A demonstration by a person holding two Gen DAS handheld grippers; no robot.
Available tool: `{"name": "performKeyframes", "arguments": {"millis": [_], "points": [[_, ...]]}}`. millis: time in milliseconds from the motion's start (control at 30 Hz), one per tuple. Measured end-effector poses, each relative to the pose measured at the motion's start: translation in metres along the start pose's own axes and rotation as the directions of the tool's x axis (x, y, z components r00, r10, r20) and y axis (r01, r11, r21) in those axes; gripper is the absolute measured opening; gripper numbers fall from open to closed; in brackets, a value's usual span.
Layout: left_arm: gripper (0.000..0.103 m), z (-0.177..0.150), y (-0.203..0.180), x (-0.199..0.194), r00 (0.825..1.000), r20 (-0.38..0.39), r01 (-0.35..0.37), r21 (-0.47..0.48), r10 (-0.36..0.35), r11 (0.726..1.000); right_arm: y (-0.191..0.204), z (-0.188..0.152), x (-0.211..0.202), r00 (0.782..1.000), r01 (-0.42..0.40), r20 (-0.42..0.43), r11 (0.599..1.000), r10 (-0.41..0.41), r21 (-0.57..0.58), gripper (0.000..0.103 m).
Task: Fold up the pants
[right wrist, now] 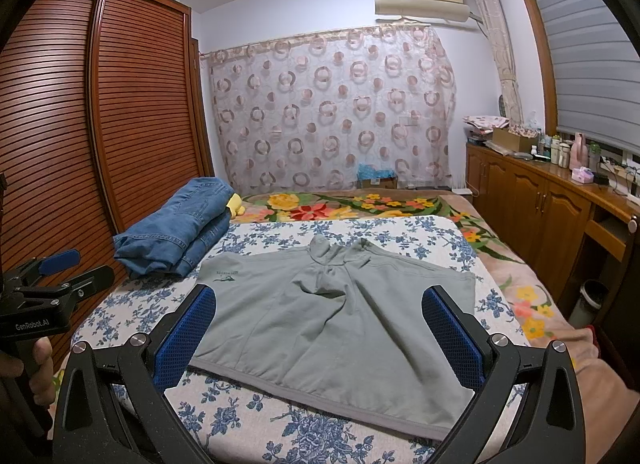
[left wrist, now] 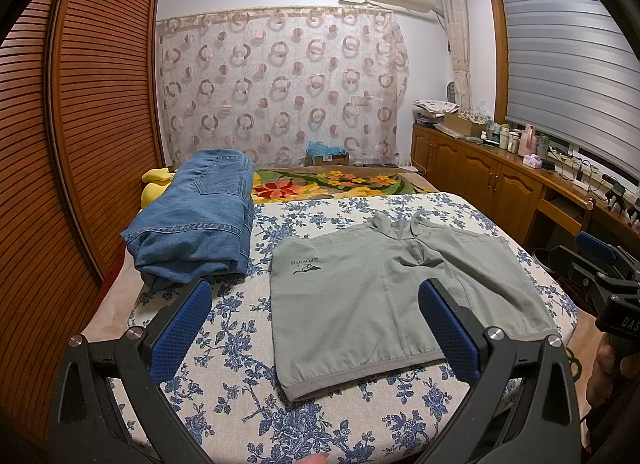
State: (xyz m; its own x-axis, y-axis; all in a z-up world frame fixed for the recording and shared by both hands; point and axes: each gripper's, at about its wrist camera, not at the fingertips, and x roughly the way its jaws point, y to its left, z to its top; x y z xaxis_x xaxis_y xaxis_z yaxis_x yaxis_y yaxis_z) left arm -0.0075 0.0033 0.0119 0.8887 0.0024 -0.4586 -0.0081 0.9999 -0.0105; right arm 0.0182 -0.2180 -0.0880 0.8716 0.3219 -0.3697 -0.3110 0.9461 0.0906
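Count: grey-green shorts (left wrist: pixel 384 296), 1; folded jeans (left wrist: pixel 196 224), 1 stack (layers uncountable); grippers, 2; bed (left wrist: pixel 248 404), 1.

Black hand-held gripper (left wrist: pixel 316 324) frames, blue textured pads (left wrist: pixel 182 334), silver screws

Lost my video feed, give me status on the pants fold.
Left gripper and right gripper open, holding nothing. Green shorts spread flat on floral mat, unfolded. Folded jeans lie beside them, apart.
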Motion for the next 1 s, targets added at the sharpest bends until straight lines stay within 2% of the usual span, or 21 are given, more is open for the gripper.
{"name": "performKeyframes", "arguments": {"millis": [200,367,1000], "points": [[0.103,0.007,-0.008,-0.006,1.000,-0.009,0.002,-0.004,-0.002,1.000,0.000,0.000,0.003,1.000,-0.008,-0.007,1.000,0.008,0.001,0.103],[0.103,0.005,-0.005,0.002,0.999,-0.049,0.000,-0.011,-0.001,1.000,-0.005,-0.003,0.010,0.999,-0.023,-0.028,1.000,0.023,0.003,0.103],[0.103,-0.030,0.016,0.045,0.988,-0.156,0.000,-0.026,-0.004,1.000,-0.014,-0.004,0.025,0.992,-0.019,-0.128,1.000,0.016,-0.021,0.103]]}}
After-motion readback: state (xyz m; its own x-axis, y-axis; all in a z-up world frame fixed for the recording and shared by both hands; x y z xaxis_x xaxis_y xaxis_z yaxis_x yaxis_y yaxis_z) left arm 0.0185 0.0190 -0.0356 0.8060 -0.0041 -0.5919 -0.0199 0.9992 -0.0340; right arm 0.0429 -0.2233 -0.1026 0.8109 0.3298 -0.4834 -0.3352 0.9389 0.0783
